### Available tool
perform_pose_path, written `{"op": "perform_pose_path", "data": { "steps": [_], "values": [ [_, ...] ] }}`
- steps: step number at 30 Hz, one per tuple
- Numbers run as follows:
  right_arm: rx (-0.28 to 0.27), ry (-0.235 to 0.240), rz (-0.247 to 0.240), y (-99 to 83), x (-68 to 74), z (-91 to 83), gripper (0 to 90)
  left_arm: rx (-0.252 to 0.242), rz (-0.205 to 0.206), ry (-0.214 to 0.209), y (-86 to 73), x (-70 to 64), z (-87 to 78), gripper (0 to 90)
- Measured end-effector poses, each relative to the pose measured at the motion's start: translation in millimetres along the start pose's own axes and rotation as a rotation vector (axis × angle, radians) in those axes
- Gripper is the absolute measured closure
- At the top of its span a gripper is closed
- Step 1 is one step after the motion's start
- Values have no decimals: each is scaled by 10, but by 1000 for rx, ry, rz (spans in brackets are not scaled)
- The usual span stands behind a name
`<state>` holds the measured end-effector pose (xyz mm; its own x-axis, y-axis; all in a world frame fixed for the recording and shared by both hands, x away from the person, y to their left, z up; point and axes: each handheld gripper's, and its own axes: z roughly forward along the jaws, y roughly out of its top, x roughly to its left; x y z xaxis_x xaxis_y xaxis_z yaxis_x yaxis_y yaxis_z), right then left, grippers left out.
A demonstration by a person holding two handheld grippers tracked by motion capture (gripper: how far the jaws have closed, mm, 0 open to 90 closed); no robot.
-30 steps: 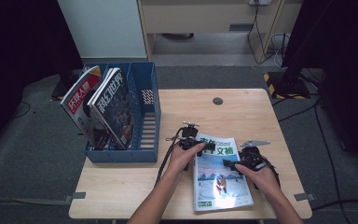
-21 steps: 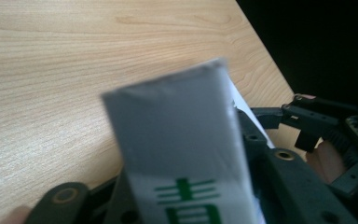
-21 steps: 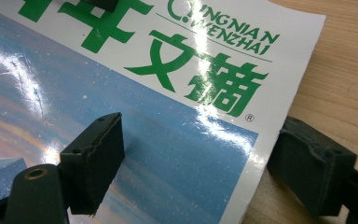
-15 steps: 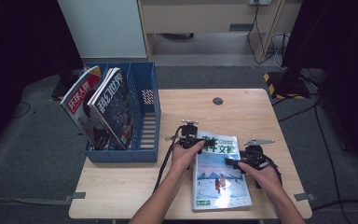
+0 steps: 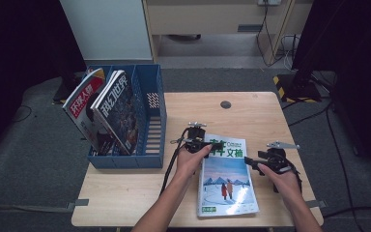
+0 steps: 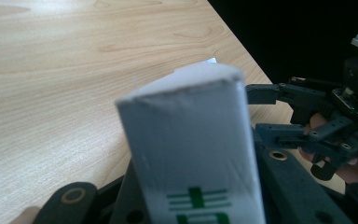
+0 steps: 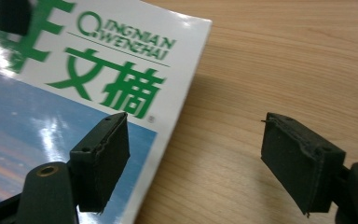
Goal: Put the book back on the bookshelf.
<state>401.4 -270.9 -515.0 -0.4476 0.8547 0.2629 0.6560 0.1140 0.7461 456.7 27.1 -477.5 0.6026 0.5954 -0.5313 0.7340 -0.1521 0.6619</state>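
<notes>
Now, magazine (image 5: 227, 176) flat on wooden table (image 5: 125, 198), right of blue file rack (image 5: 152, 121). My left gripper (image 5: 198, 144) clamped on magazine's top-left corner; left gripper view shows white corner (image 6: 191, 144) lifted between jaws. My right gripper (image 7: 193, 158) wide open, holding nothing, astride magazine's right edge, one jaw over cover, other over bare wood. Risk: glossy corner slipping or pages bending if lifted one-handed. High view alone shows rack holding two upright magazines (image 5: 104, 108); right gripper view alone gives green cover lettering legibly.

Reads "QINGNIAN WENZHAI" in green Latin letters on the magazine cover (image 7: 98, 70), above large green characters "文摘"; other covers illegible.
</notes>
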Motion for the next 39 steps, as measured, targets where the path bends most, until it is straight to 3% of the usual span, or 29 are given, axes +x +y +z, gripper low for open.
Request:
{"op": "perform_pose_path", "data": {
  "steps": [4, 10, 19, 39],
  "values": [
    [15, -55, -10, -13, -12, 18, 234, -16, 22, -4, 23, -16, -61, 708],
    [41, -79, -50, -37, 7, 63, 236, -33, 45, -7, 62, -55, -142, 713],
    [79, -90, -60, -62, 18, 106, 235, -74, 107, -11, 174, -165, -288, 724],
    [90, -86, -58, -74, 41, 138, 233, -164, 158, -16, 336, -230, -527, 734]
  ]
}}
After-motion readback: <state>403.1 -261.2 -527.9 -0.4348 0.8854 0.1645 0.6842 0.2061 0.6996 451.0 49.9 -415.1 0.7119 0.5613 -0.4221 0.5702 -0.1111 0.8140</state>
